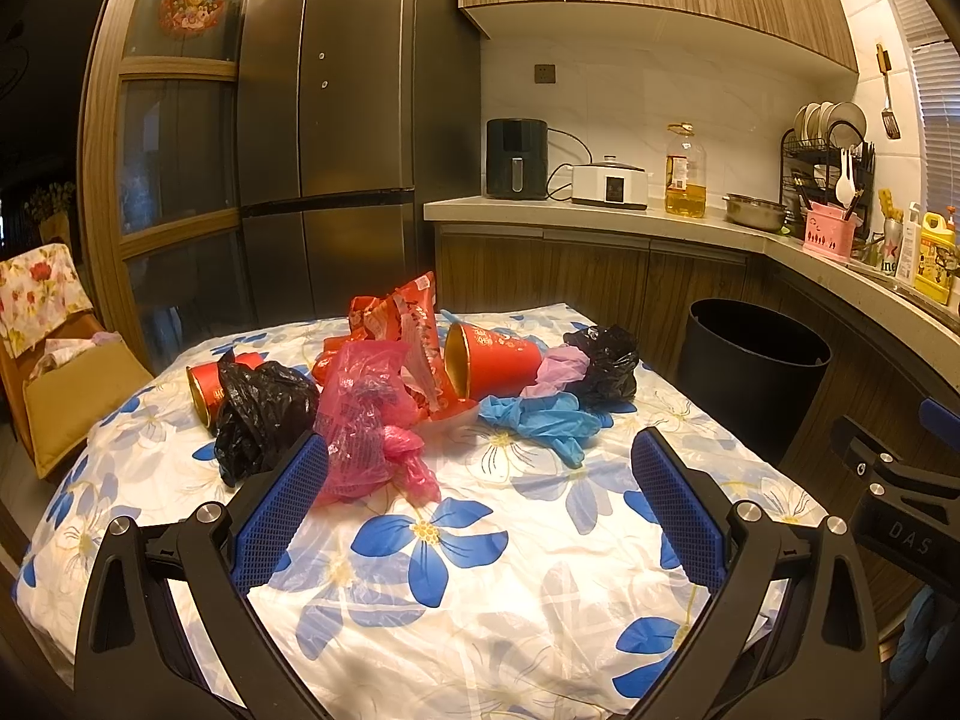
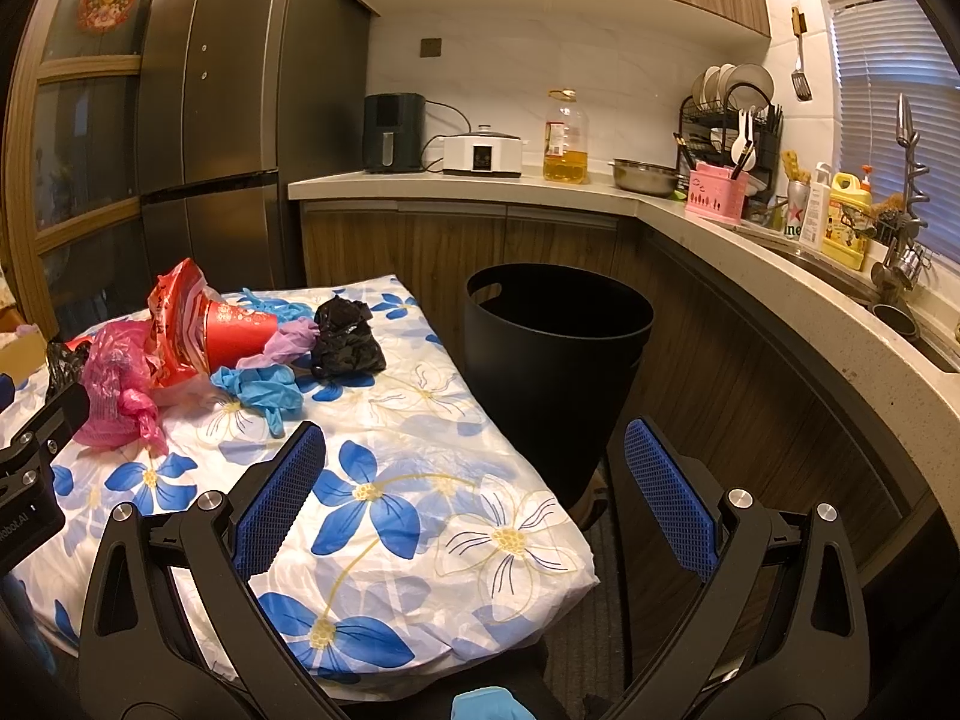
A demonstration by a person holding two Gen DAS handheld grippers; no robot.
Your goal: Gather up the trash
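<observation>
Trash lay heaped on the flowered surface left of the black bin. A red cup lay on its side in the heap, long axis across the surface, gold mouth facing away from the bin. Blue gloves sprawled just before it. The left gripper and right gripper both hovered with jaws wide apart, empty.
</observation>
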